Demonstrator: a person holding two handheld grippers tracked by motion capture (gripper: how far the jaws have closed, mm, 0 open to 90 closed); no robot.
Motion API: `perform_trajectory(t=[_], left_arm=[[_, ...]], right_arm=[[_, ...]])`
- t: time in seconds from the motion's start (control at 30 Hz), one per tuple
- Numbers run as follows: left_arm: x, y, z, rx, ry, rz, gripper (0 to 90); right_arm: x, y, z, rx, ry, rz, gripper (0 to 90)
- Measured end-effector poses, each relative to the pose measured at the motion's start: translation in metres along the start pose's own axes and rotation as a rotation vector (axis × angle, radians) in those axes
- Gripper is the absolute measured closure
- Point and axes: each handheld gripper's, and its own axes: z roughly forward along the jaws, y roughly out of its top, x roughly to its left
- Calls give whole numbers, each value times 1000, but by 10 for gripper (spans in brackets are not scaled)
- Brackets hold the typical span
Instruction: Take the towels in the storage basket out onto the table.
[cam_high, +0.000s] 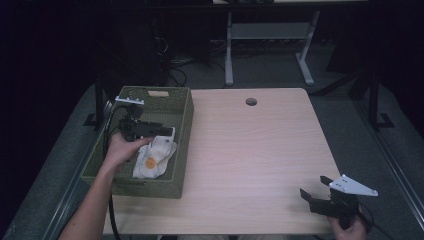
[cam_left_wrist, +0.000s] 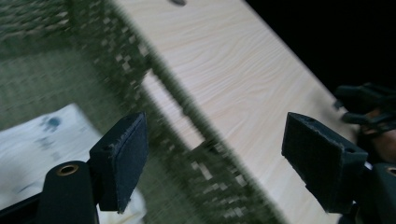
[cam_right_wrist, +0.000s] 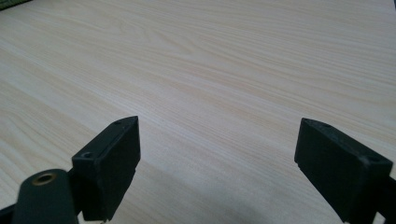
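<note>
My left tool (cam_high: 167, 132) hung wide over the sock (cam_high: 155, 159) in the basket (cam_high: 186, 131); I needed to drop squarely before closing.

A green woven basket (cam_high: 182, 125) sits at the worktop's (cam_high: 260, 150) left edge, slightly overhanging it. Inside lies a white cloth (cam_high: 155, 157) with an orange spot. The left tool (cam_high: 167, 132) hangs over the basket, just above the cloth, its jaws pointing toward the right edge. The right tool (cam_high: 315, 192) rests near the front right corner, jaws apart, well away from the basket.
</note>
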Motion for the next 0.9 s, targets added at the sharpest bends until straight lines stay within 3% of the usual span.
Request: perform_trajectory(t=[0.37, 0.63, 0.8, 0.83, 0.9], left_arm=[[24, -10, 1, 97, 140, -63, 229], [28, -12, 12, 199, 245, -67, 246], [31, -16, 17, 246, 284, -67, 246], [33, -18, 19, 275, 319, -81, 247], [36, -20, 21, 300, 341, -107, 247]], right_arm=[[2, 1, 1, 7, 3, -9, 140], [3, 1, 1, 5, 7, -14, 139], [2, 1, 0, 0, 6, -11, 140], [2, 2, 1, 2, 7, -9, 140], [2, 2, 1, 3, 10, -14, 140]])
